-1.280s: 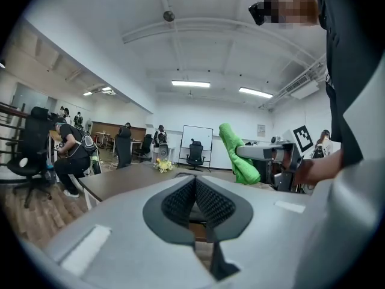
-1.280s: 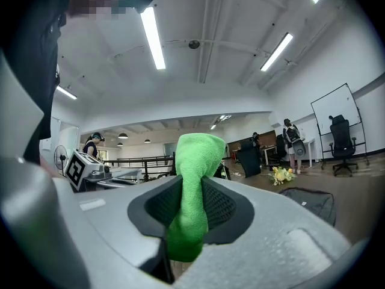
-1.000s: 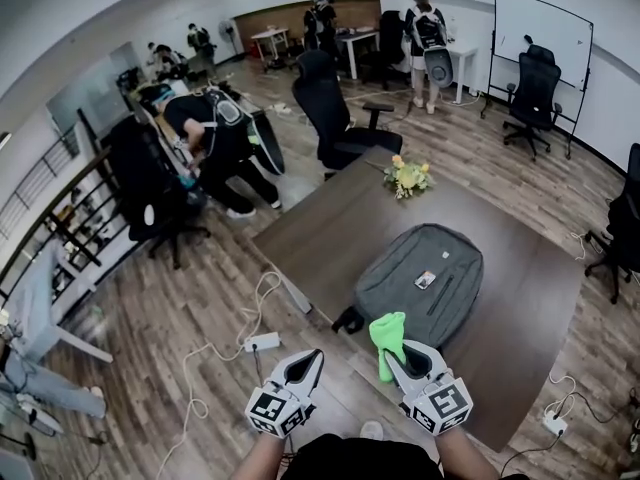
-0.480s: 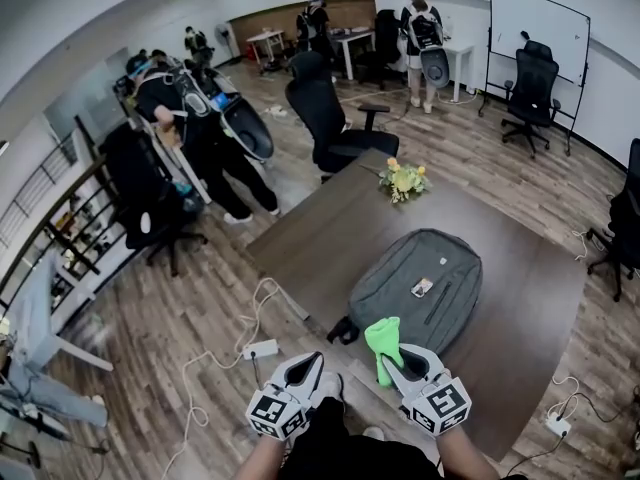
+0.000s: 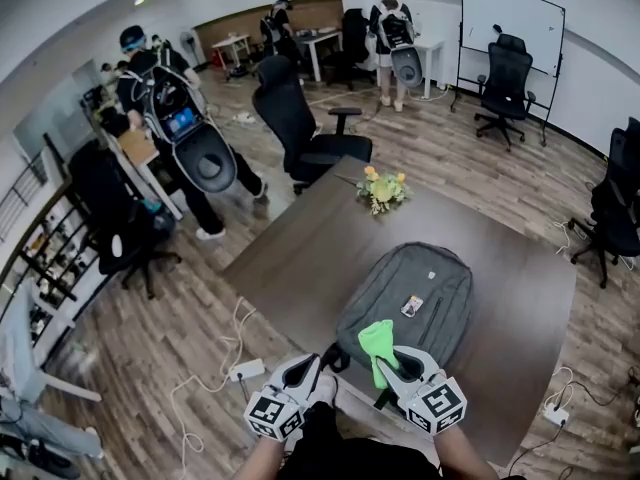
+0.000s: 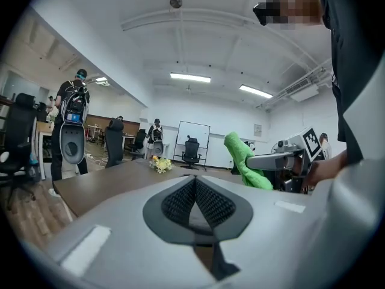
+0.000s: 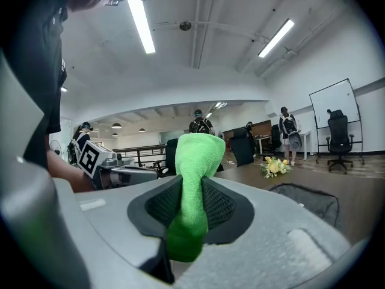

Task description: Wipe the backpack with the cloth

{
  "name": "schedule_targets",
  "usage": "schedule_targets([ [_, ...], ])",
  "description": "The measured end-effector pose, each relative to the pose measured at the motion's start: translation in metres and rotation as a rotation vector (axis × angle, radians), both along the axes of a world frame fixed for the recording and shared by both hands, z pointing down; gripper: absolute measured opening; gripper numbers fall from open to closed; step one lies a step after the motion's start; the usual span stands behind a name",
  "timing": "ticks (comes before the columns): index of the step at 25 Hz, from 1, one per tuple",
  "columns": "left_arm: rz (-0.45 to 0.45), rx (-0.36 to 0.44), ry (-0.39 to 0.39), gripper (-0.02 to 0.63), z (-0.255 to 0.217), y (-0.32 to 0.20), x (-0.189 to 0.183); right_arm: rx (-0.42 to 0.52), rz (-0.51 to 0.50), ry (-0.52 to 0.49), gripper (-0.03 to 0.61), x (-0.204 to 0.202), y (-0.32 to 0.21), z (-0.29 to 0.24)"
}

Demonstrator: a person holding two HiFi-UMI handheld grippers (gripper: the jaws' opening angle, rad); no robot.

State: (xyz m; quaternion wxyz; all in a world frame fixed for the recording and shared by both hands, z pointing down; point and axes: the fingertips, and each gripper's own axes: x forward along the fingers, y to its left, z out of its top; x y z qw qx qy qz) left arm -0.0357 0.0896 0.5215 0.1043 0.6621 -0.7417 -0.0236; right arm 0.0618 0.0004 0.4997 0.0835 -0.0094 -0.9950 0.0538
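Right gripper point(image 5: 393, 361) clamps cloth point(image 5: 376, 340); backpack point(image 5: 440, 286) just beyond

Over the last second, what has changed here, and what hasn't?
Both grippers have moved in toward the table, bringing the green cloth in the right gripper toward the backpack's near edge. Behind, a bent-over person has stood up. Unchanged: right gripper clamped on the cloth, left gripper shut and empty, backpack flat.
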Motion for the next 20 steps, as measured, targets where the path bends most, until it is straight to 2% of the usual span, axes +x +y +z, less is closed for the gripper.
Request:
schedule_targets([
  [8, 0.175, -0.002, -0.001, 0.020, 0.002, -0.068, -0.064, -0.025, 0.142, 0.030, 0.094, -0.060, -0.048, 0.007],
  [12, 0.255, -0.021, -0.003, 0.020, 0.004, -0.107, -0.100, -0.069, 0.240, 0.033, 0.094, -0.087, -0.078, 0.008],
  [20, 0.372, -0.032, -0.022, 0.020, -0.003, -0.166, -0.158, -0.091, 0.357, 0.050, 0.094, -0.141, -0.111, 0.017],
])
